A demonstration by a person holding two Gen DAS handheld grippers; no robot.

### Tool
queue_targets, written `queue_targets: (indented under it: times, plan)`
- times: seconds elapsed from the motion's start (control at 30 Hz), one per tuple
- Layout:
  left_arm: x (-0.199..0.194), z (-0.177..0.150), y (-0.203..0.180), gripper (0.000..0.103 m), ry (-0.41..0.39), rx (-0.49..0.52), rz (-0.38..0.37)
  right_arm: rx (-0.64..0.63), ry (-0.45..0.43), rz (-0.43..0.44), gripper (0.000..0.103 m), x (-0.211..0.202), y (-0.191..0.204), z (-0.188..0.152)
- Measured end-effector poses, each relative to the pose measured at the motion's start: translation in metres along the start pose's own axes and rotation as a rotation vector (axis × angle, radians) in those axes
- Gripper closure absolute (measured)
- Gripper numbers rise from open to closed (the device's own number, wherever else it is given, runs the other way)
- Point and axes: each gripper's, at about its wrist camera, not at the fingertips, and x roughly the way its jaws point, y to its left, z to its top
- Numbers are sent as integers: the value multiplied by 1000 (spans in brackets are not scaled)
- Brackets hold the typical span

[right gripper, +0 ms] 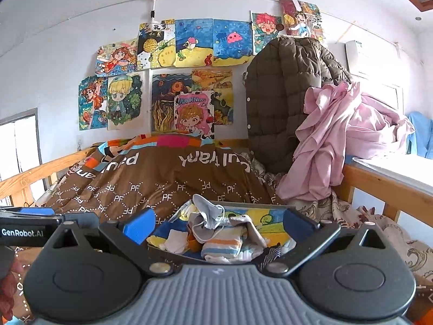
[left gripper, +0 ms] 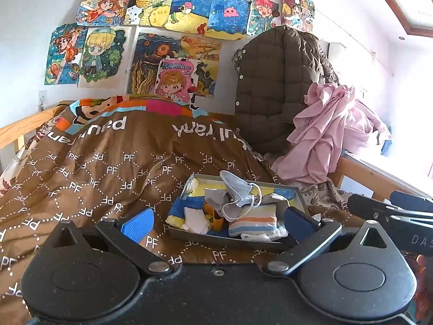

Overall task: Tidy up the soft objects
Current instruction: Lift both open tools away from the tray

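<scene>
Both tools stand released and carry nothing: your left tool (left gripper: 219,220) and right tool (right gripper: 219,224) hang side by side just short of the shallow tray (left gripper: 300,197), jaws spread wide on either side of it. The tray rests on the brown quilt (left gripper: 108,168) of the bed and holds the soft objects: a gray face mask (left gripper: 238,192) draped on top, a striped folded sock (left gripper: 253,222) and white socks (left gripper: 194,219) beneath. This stance appears to prepare a sorting pick; the mask, being uppermost, offers the clearest grasp.
</scene>
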Motion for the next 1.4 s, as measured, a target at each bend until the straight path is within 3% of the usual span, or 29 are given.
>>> queue_targets:
  times: [0.93,1.4]
  plan:
    - [-38,-18,2,1,-32,10,62,34,35,-23,0,-27,-7,-24]
    - [-56,-52,17,1,-30,-11,93,3,13,2,0,-49,6,-43]
